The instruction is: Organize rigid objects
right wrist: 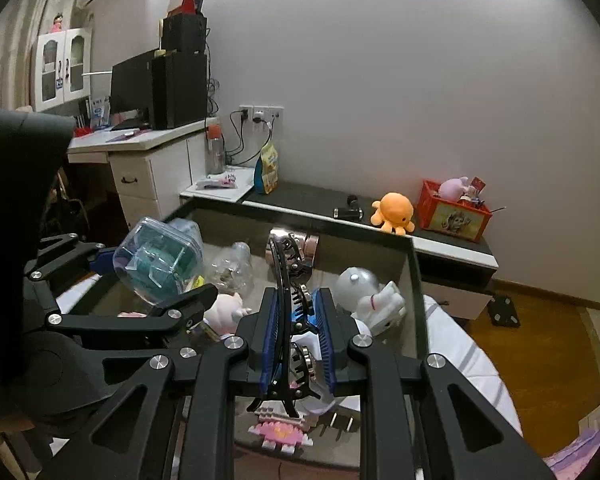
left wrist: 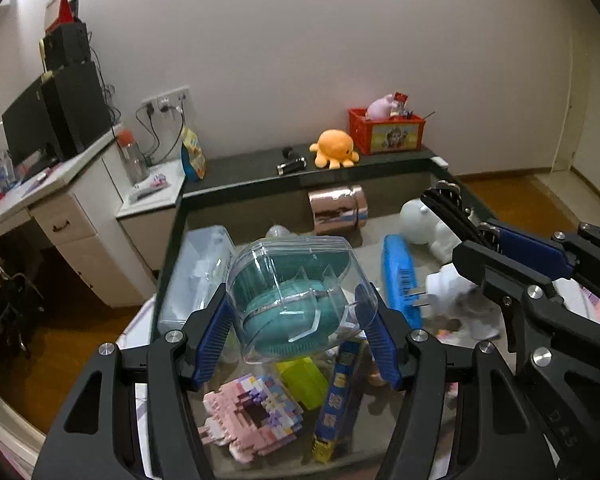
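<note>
My left gripper (left wrist: 296, 316) is shut on a clear plastic case with a teal round object inside (left wrist: 296, 296), held above the glass-walled bin (left wrist: 168, 240); the case also shows in the right wrist view (right wrist: 156, 264). My right gripper (right wrist: 298, 316) is shut on a black hair claw clip (right wrist: 288, 280), held upright above the bin; the right gripper also shows in the left wrist view (left wrist: 500, 240). Below lie a pink block model (left wrist: 248, 416), a blue comb (left wrist: 400, 280), a white plug (left wrist: 444, 288), a blue box (left wrist: 336, 396) and a white toy (right wrist: 372, 296).
A rose-gold roll (left wrist: 338, 206) and a clear bottle (right wrist: 232, 268) lie in the bin. On the dark shelf (left wrist: 240, 168) behind are an orange octopus plush (left wrist: 334, 148), a red crate (left wrist: 386, 130) and a black cylinder (left wrist: 292, 166). A white desk (left wrist: 72, 200) stands left.
</note>
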